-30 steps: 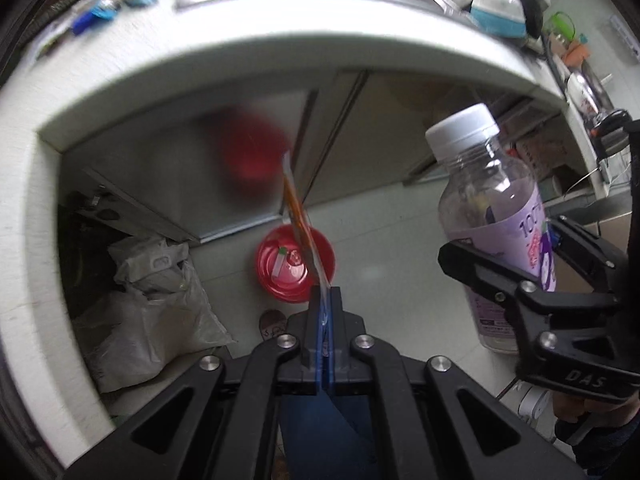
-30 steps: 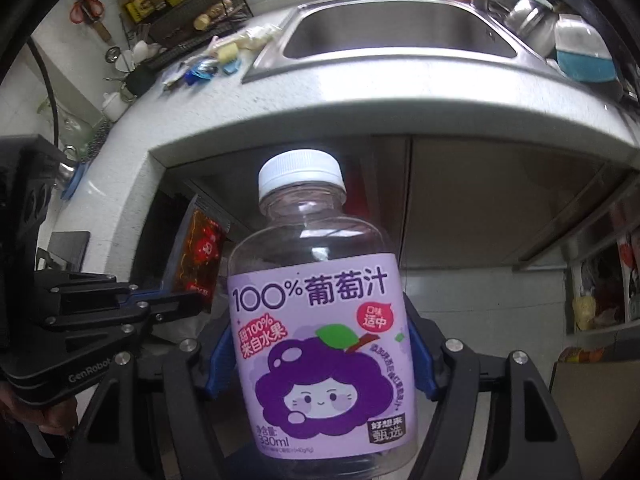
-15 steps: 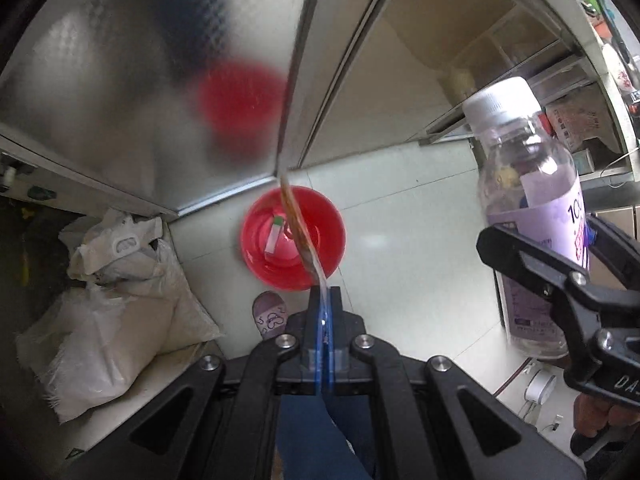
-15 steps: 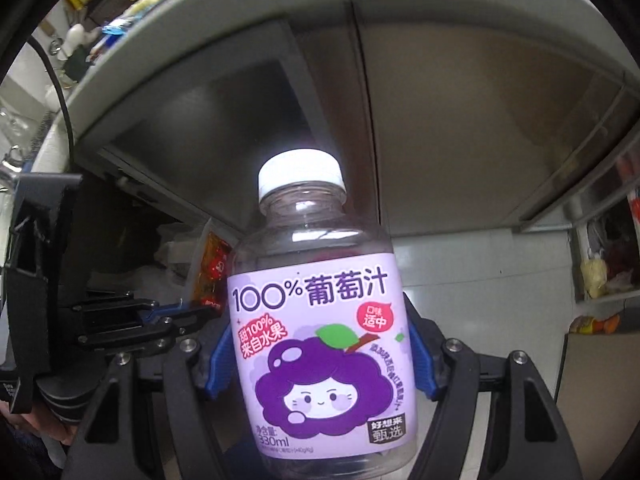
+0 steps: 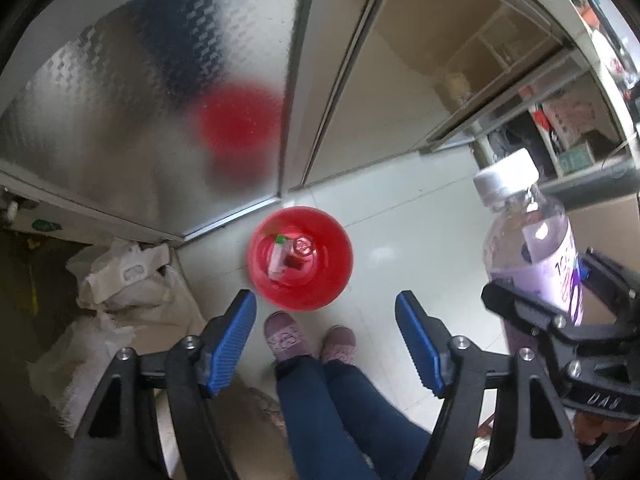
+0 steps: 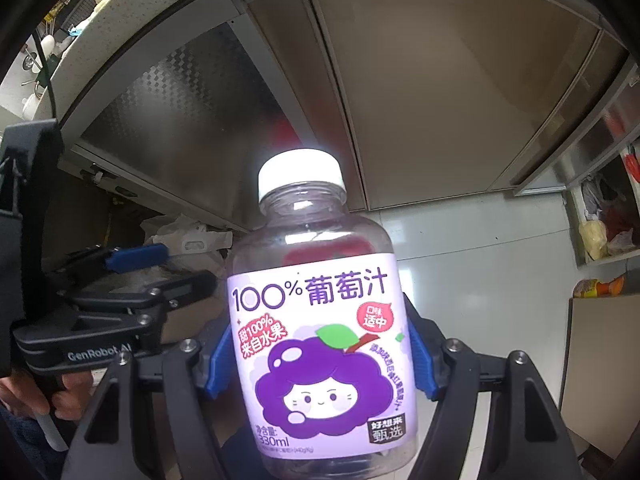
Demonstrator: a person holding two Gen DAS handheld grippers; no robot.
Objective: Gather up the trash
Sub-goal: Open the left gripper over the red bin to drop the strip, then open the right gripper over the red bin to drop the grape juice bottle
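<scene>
Kitchen floor: left gripper (image 5: 325, 334) jaws just opened, empty, above red bin (image 5: 300, 258); right gripper (image 6: 320, 354) clamped on grape juice bottle (image 6: 320, 320), centre it over bin before release.

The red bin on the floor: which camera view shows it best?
The left wrist view: it looks down into the red bin, with its whole rim and the trash inside visible. In the right wrist view the juice bottle covers it; only a red patch shows through the plastic.

Left tool (image 5: 326, 336) just opened, empty, above red bin (image 5: 300, 258).
</scene>
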